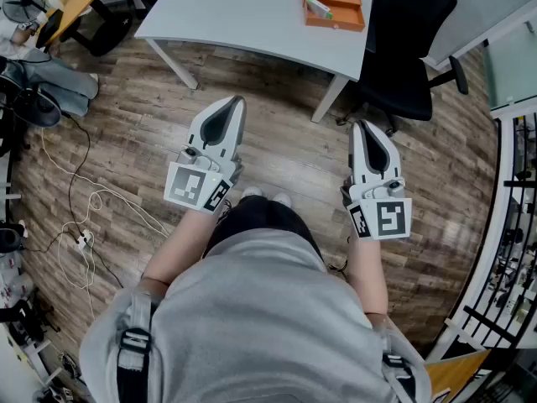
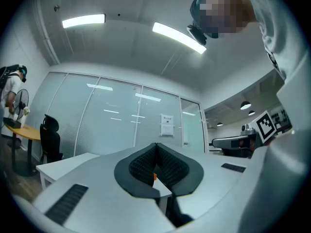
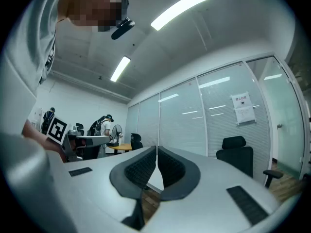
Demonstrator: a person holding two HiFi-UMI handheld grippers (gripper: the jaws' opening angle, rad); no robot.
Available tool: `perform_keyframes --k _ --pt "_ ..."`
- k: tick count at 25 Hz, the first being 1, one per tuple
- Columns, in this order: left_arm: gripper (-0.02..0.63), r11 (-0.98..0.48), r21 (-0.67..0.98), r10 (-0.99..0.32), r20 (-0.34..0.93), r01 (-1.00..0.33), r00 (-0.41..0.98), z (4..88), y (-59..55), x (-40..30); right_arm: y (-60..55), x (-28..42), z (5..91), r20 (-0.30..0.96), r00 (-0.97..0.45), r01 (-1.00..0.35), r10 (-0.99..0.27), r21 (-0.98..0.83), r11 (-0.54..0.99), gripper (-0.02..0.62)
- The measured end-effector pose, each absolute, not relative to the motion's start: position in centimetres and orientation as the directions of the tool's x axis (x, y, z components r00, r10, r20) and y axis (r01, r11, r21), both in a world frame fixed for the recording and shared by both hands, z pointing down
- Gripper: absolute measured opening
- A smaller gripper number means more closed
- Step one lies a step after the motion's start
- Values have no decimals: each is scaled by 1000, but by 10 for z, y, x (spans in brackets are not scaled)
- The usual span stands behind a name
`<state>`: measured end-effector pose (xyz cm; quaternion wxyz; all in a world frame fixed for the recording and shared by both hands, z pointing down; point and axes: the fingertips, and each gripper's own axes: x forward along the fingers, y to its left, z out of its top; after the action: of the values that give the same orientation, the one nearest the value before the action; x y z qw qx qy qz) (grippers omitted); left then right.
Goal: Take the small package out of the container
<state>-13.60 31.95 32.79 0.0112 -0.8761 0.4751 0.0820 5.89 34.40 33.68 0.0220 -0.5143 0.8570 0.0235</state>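
We stand back from worktop, not yet at it. Left tool and right tool both pressed together, empty. Orange container at worktop's near right corner, small package inside, lying diagonal. Right tool nearer; target ahead, slightly left.

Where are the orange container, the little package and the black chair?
orange container (image 1: pixel 348 15), head view, bare orange part.
small package (image 1: pixel 319 7), head view, its middle.
black chair (image 1: pixel 407 32), head view, its middle.
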Motion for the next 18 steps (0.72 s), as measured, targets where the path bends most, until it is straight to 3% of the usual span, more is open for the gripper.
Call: perform_keyframes --k 18 --pt "20 -542 71 -837 -138 -837 530 334 292 -125 328 70 339 -67 -485 -873 -872 -28 487 52"
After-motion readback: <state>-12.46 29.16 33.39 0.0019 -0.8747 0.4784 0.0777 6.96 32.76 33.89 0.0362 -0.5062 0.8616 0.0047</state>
